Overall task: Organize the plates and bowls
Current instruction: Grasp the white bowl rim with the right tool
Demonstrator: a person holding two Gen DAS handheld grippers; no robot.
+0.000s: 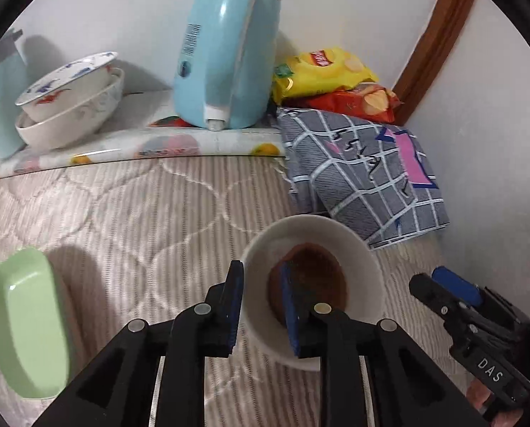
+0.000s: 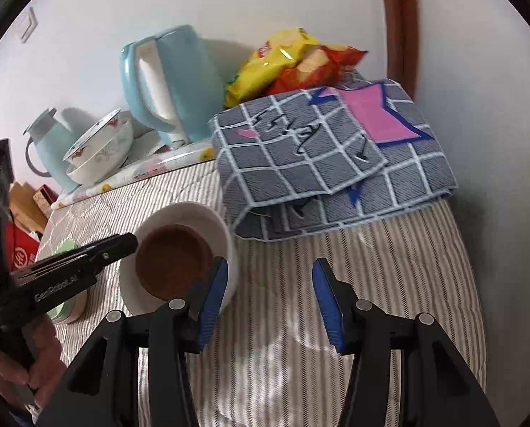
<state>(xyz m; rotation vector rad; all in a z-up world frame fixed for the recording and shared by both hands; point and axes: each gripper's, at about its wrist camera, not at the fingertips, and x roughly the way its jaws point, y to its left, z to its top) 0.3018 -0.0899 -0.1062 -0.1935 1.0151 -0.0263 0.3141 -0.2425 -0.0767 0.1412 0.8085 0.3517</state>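
Sitting directly ahead of the left gripper (image 1: pixel 261 311) is a round white bowl (image 1: pixel 364 263) with smooth walls, and inside it lies a brown round piece (image 1: pixel 322 277) with a matte, rough-looking surface. The near rim of the bowl passes between the two blue ribbed pads: one pad is outside the wall and one inside. The jaws stand a little apart, and I cannot tell for sure if the pads press on the rim.

The right gripper (image 2: pixel 270 304) is just to the right of the same bowl (image 2: pixel 208 213), its jaws apart with nothing between them; only striped, quilted bedding (image 2: pixel 389 277) shows in the gap. Its left pad is very near the outer wall of the bowl.

To the left of the left gripper lies a pale green dish (image 1: pixel 23 320), glossy and with rounded corners. Farther ahead, on a shiny cloth with fruit print (image 1: pixel 122 149), stand two stacked white bowls (image 1: pixel 69 106) with a painted plate on top, and a light blue plastic kettle (image 1: pixel 226 57). Right of the kettle lie a yellow and a red chip bag (image 1: pixel 329 71). A folded grey checked cloth (image 1: pixel 364 178) lies just behind the bowl. A hand (image 2: pixel 23 366) holds the left gripper.
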